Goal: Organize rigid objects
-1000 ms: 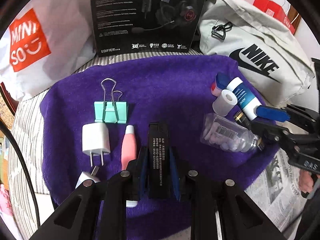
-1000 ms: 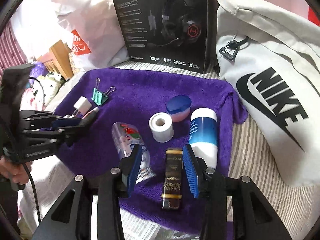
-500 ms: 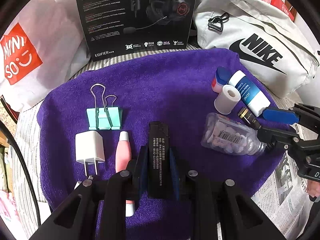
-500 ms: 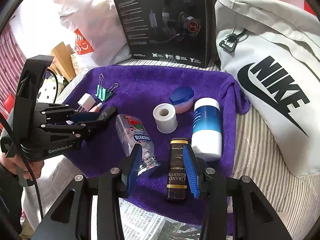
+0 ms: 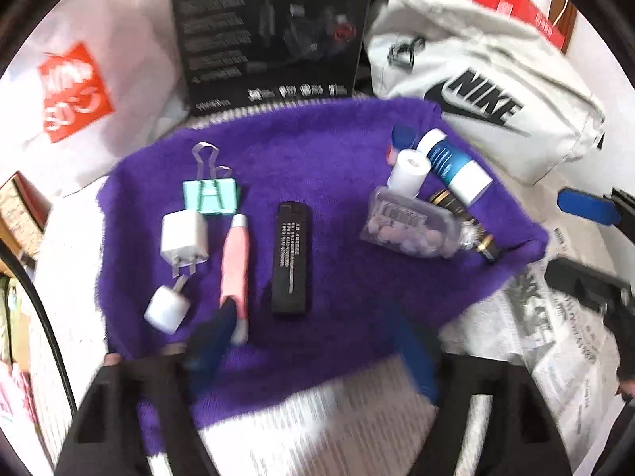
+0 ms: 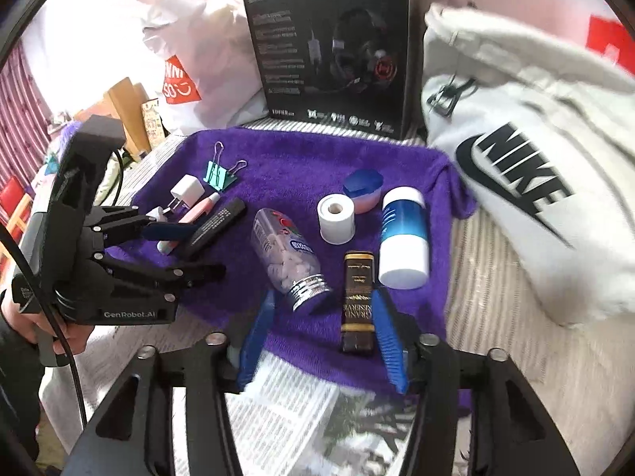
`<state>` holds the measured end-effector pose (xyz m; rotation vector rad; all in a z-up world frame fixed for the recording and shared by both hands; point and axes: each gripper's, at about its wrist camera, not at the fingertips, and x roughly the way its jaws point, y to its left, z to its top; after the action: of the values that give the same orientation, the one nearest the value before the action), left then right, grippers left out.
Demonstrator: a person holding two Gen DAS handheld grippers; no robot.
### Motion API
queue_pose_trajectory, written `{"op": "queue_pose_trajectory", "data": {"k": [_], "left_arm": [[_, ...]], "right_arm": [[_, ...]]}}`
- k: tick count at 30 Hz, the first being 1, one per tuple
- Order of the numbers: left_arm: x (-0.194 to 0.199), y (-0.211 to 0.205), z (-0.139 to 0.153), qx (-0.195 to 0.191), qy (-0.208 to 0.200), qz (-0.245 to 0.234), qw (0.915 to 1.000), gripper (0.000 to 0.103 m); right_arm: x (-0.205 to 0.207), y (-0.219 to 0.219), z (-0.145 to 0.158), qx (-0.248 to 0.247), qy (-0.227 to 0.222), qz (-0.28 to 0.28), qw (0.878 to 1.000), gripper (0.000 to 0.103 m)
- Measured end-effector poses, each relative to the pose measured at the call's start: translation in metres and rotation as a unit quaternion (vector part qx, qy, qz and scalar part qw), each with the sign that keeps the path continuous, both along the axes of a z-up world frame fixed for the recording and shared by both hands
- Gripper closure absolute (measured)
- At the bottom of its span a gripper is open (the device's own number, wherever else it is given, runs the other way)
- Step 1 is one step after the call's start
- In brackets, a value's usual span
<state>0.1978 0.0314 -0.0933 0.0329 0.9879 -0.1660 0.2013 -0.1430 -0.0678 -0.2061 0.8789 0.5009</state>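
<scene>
On the purple towel (image 5: 337,166) a black bar (image 5: 291,258) lies flat, free of my left gripper (image 5: 313,353), whose blurred jaws are opening wide just short of it. Left of the bar lie a pink tube (image 5: 236,265), two white plugs (image 5: 184,236) and a teal binder clip (image 5: 210,196). My right gripper (image 6: 323,337) is opening; the dark gold-lettered box (image 6: 357,301) rests on the towel (image 6: 301,166) between its blue fingers (image 6: 387,337), close to the right one. A pill bottle (image 6: 287,254), white roll (image 6: 336,218) and blue-white bottle (image 6: 403,234) lie beside it. The left gripper (image 6: 206,250) shows at left, next to the black bar (image 6: 216,224).
A black headset box (image 6: 333,51) stands behind the towel, a grey Nike bag (image 6: 516,182) to the right, a white shopping bag (image 5: 75,91) to the left. Newspaper (image 6: 285,408) covers the striped surface in front. A blue-lidded jar (image 6: 363,190) sits behind the roll. A hand (image 6: 39,329) holds the left gripper.
Both grippers opened and drew back toward the towel's near edge. The left let go of the black bar; the right let go of the dark box. Both things stay on the towel.
</scene>
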Motion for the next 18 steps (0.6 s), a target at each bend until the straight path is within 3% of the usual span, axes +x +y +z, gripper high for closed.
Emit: {"op": "queue_pose_trajectory", "data": {"k": [2,7,14,18], "left_arm": [[-0.018,0.0,0.014,0.0,-0.023,0.004,0.9997,0.0],[-0.057,0.003,0.039,-0.012,-0.018,0.032,0.9992,0.0],[-0.106,0.012,0.06,-0.003,-0.044,0.098,0.9942,0.0],[-0.123,0.013,0.064,0.007,-0.045,0.108,0.9931,0.0]], "right_arm": [[-0.015,0.0,0.01,-0.011,-0.015,-0.004,1.0,0.028],[-0.051,0.001,0.03,-0.006,-0.037,-0.008,0.999,0.011],[-0.083,-0.003,0.031,0.035,-0.001,-0.05,0.998,0.006],[-0.094,-0.012,0.018,0.034,0.031,-0.096,0.994,0.006]]}}
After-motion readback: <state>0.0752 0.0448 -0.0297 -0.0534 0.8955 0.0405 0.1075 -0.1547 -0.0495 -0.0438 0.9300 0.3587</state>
